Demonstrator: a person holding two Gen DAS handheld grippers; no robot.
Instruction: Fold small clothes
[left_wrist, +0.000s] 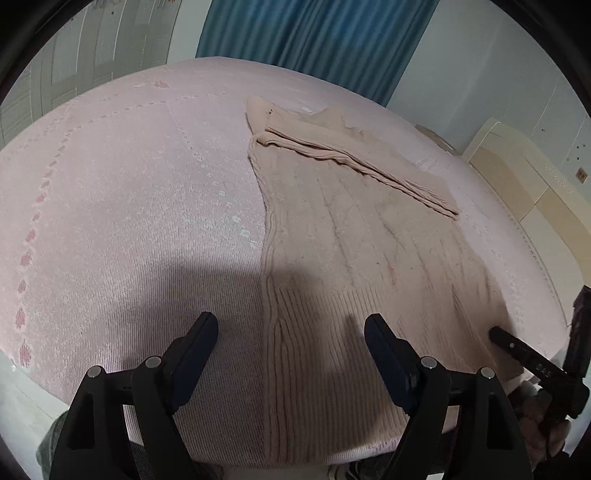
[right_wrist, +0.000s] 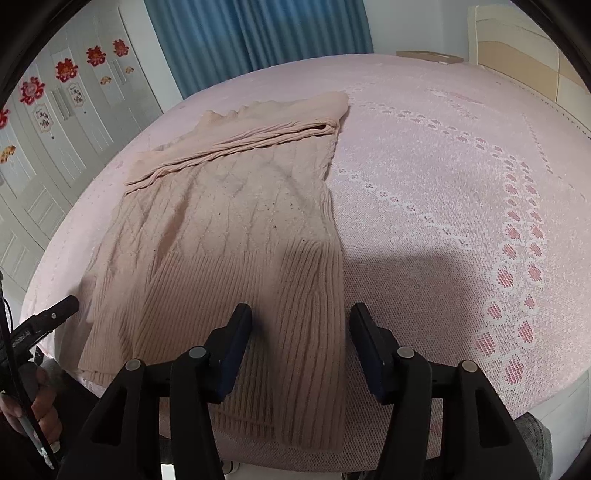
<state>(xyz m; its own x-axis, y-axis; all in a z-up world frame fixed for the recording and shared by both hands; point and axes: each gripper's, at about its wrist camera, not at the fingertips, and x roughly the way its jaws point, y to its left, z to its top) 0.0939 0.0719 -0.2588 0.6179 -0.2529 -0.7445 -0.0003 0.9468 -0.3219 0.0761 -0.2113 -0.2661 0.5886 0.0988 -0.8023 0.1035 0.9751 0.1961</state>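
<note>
Knitted beige sweater (left_wrist: 332, 258) lies flat on the pink bed (left_wrist: 129, 221), hem at the near edge, ready for folding. Both jaws gape wide, holding nothing: the left gripper (left_wrist: 291, 332) straddles the sweater's left hem edge, the right gripper (right_wrist: 301, 325) its right. Beyond the hem, 1 sleeve (right_wrist: 236, 147) lies folded across the chest.

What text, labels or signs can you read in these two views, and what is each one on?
Red paper-cut decorations on the wardrobe doors: character-shaped, too blurred to read.
White hanging tags below them: dark marks, unreadable.
Pale print on the left gripper seen from the right wrist: too blurred to read.
Pale print on the right gripper seen from the left wrist: unreadable.
Sweater and bedspread: no text.
</note>
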